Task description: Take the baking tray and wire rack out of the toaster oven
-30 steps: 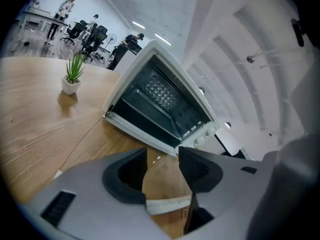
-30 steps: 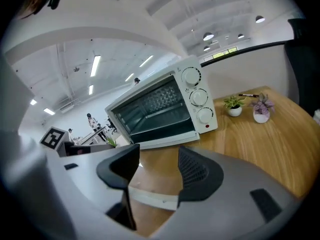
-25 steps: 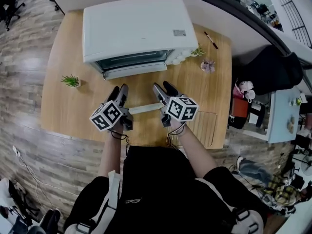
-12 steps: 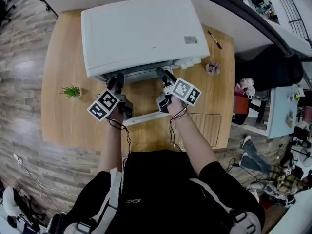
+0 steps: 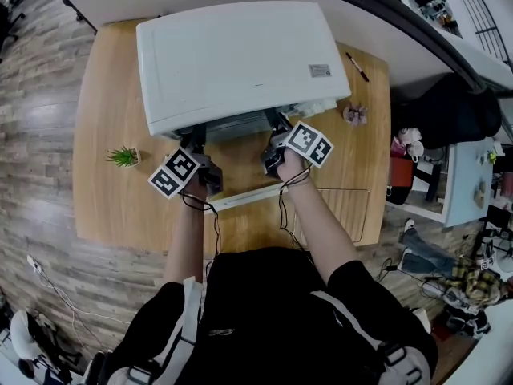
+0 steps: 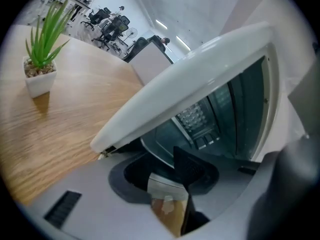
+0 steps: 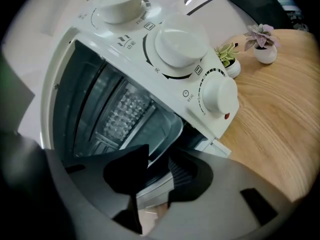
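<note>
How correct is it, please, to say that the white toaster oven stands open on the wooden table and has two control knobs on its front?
Not quite: it has three control knobs, not two, one beside the next along the panel, as the right gripper view shows. The rest holds: the white toaster oven stands open on the wooden table.

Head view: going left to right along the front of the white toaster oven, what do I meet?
Small green potted plant → left gripper → right gripper → small pink-leaved potted plant. Both grippers' jaws have just been closing, each with the silver baking tray's rim between them.
</note>
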Demonstrator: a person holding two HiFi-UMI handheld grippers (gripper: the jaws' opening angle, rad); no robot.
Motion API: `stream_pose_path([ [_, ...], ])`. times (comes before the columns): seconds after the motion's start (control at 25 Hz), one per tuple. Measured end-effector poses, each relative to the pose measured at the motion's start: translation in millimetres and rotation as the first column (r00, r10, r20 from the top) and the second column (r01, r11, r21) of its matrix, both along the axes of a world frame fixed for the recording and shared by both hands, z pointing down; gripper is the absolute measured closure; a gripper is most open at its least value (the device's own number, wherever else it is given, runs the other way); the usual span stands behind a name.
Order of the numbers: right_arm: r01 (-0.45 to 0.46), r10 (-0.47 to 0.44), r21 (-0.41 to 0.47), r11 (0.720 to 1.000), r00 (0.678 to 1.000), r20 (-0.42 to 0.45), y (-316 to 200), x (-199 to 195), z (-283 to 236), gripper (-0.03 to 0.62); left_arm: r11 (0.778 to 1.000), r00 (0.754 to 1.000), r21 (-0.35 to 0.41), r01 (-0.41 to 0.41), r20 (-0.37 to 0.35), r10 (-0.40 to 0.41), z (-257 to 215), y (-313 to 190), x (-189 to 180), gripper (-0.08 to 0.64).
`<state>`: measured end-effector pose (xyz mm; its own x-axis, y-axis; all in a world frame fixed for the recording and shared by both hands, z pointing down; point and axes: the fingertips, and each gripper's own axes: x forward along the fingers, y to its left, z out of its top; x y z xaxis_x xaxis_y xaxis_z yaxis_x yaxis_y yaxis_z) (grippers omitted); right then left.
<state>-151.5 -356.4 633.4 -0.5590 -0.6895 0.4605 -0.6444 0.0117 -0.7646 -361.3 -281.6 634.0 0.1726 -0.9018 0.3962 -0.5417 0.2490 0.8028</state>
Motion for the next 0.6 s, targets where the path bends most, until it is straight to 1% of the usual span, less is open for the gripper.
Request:
stream_pose_path([
  [0.12, 0.02, -0.02, -0.01, 1.0, 1.0, 0.005, 18, 5, -1, 0.46, 1.0, 1.0, -0.018, -0.024, -0.004, 0.024, 0, 17, 7, 0.417],
  [0.28, 0.052, -0.051, -0.041, 0.998, 0.998, 0.027, 55, 20, -2, 0.465, 0.998, 0.998, -0.033, -0.058, -0.024, 0.057, 1, 52, 23, 0.417],
  [0.36, 0.068, -0.068, -0.044, 0.997, 0.998, 0.012, 68, 28, 0, 0.472, 0.997, 0.997, -0.039, -0.071, -0.029, 0.069, 3, 66, 29, 0.418],
  [0.4, 0.078, -0.079, -0.038, 0.996, 0.997, -0.01, 72, 33, 1, 0.472, 0.996, 0.997, -0.041, -0.076, -0.03, 0.075, 5, 71, 32, 0.417],
  [0.44, 0.089, -0.09, -0.031, 0.996, 0.995, -0.038, 74, 38, 3, 0.454, 0.996, 0.996, -0.043, -0.081, -0.029, 0.08, 7, 75, 33, 0.417],
  [0.52, 0.112, -0.113, -0.016, 0.994, 0.99, -0.084, 71, 48, 5, 0.379, 0.995, 0.996, -0.046, -0.091, -0.024, 0.09, 9, 81, 34, 0.417],
  [0.6, 0.136, -0.135, 0.003, 0.991, 0.985, -0.11, 62, 53, 4, 0.357, 0.993, 0.994, -0.046, -0.11, -0.007, 0.11, 9, 83, 34, 0.417],
])
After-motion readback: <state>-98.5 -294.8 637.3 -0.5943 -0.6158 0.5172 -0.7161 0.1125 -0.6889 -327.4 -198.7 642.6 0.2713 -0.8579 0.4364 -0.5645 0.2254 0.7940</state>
